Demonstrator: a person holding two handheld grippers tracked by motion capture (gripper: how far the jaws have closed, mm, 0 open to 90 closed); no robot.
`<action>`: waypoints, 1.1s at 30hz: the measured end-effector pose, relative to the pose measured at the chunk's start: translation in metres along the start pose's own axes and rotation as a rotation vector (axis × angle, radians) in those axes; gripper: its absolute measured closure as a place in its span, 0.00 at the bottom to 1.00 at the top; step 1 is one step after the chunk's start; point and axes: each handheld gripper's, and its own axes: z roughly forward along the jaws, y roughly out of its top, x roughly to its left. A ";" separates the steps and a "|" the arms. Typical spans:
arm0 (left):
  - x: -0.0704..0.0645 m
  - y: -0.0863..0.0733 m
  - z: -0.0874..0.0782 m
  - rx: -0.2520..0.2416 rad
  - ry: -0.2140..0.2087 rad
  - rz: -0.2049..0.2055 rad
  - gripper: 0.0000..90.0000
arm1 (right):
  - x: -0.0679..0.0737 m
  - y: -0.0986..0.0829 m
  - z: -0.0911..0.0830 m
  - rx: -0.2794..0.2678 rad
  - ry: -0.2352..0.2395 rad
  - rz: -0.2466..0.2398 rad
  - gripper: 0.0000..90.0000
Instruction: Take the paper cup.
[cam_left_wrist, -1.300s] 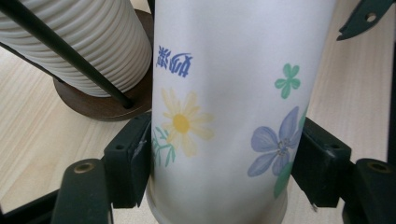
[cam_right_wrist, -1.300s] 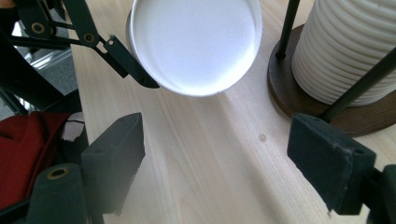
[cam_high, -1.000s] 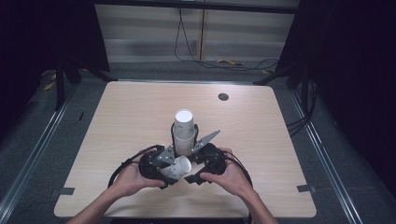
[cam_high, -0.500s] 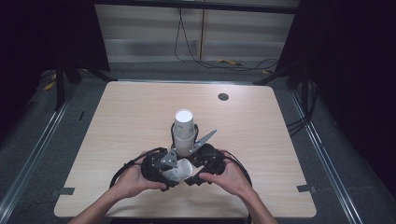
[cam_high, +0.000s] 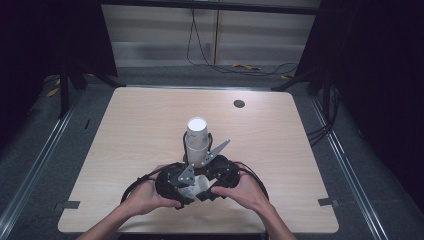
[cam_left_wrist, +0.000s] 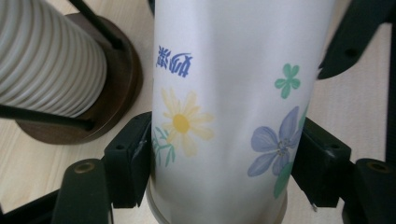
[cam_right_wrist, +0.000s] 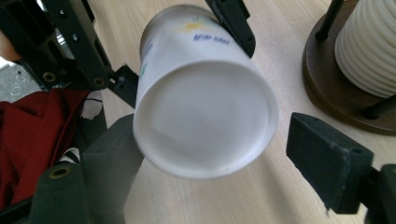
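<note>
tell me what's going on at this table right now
A person holds a gripper in each hand near the table's front edge. The left gripper is clamped on a flowered paper cup, its jaws pressing both sides. The right gripper faces the cup's white bottom with its jaws spread apart, not gripping. Just behind stands a stack of ribbed white cups in a dark wooden holder.
</note>
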 end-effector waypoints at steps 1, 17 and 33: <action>-0.001 0.001 0.000 0.003 0.002 0.006 0.33 | 0.001 0.000 0.000 0.005 0.008 -0.008 0.25; -0.005 0.001 0.002 0.010 -0.002 0.045 0.34 | 0.005 0.003 0.004 0.019 0.048 -0.020 0.35; -0.005 0.001 -0.003 -0.011 0.002 0.043 0.34 | 0.004 0.003 0.001 0.006 0.070 -0.013 0.38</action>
